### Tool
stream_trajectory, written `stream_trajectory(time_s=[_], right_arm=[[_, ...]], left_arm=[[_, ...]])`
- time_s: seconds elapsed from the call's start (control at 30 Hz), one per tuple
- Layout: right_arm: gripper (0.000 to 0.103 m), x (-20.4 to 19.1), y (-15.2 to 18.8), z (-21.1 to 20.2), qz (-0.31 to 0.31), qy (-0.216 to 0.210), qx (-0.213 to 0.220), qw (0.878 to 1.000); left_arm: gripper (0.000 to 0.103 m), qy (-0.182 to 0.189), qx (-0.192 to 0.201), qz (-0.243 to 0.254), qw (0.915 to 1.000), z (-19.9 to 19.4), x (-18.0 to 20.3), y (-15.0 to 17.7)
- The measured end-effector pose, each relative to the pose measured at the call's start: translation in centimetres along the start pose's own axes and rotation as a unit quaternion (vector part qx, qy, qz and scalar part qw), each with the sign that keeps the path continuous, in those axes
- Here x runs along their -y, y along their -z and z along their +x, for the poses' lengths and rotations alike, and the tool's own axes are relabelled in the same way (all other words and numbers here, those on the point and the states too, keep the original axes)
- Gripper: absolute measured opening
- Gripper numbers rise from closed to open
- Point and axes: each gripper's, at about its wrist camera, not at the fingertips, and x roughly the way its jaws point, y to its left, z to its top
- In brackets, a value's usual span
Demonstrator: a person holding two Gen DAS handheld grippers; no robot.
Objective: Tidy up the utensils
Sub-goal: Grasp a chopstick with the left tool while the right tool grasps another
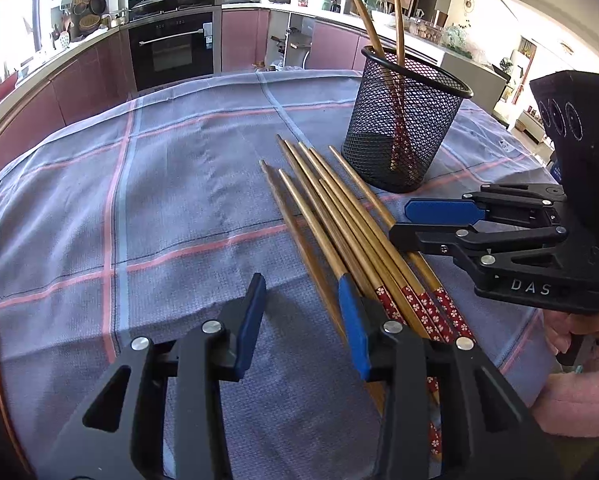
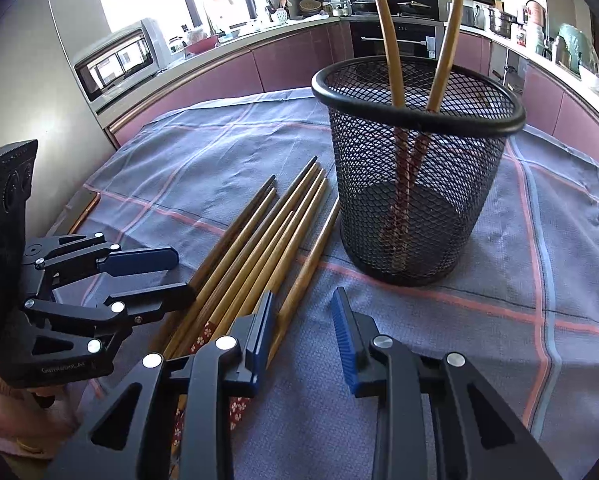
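So far only a start is made. Nearest the person, the left claw and right claw both stand part open and hold nothing, flanking the patterned handle ends of the loose chopsticks. That bundle of about seven lies flat on the cloth-covered surface, tips pointing toward the mesh cup. Inside the mesh cup, two chopsticks already stand.

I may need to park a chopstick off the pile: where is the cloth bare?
Bare checked cloth lies left of the loose chopsticks, running to the far edge, and again right of the mesh cup. It is crowded between pile and cup, where the right gripper hovers.
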Motion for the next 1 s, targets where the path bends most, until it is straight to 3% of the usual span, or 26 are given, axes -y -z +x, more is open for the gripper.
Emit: stream_trajectory(time_s=[0.17, 0.3, 0.47, 0.67, 1.0], right_arm=[[0.026, 0.0, -0.4, 0.5, 0.007, 0.006, 0.003, 1.000], [0.014, 0.2, -0.3, 0.6, 0.021, -0.007, 0.006, 1.000], [0.007, 1.0, -0.1, 0.5, 0.052, -0.029, 0.009, 0.998], [0.006, 1.7, 0.1, -0.2, 0.072, -0.040, 0.023, 0.996], [0.006, 0.2, -0.1, -1.0, 0.025, -0.061, 0.025, 0.998]], left_arm=[[0.032, -0.011, -0.002, 0.001, 0.9999, 0.7, 0.1, -0.8], [0.024, -0.012, -0.002, -0.008, 0.9999, 1.1, 0.0, -1.2], [0.012, -0.004, -0.001, -0.020, 0.9998, 1.2, 0.1, -1.4], [0.010, -0.009, 0.006, -0.028, 0.9995, 0.9, 0.1, -1.0], [0.011, -0.011, 0.003, -0.021, 0.9997, 0.5, 0.0, -0.5]])
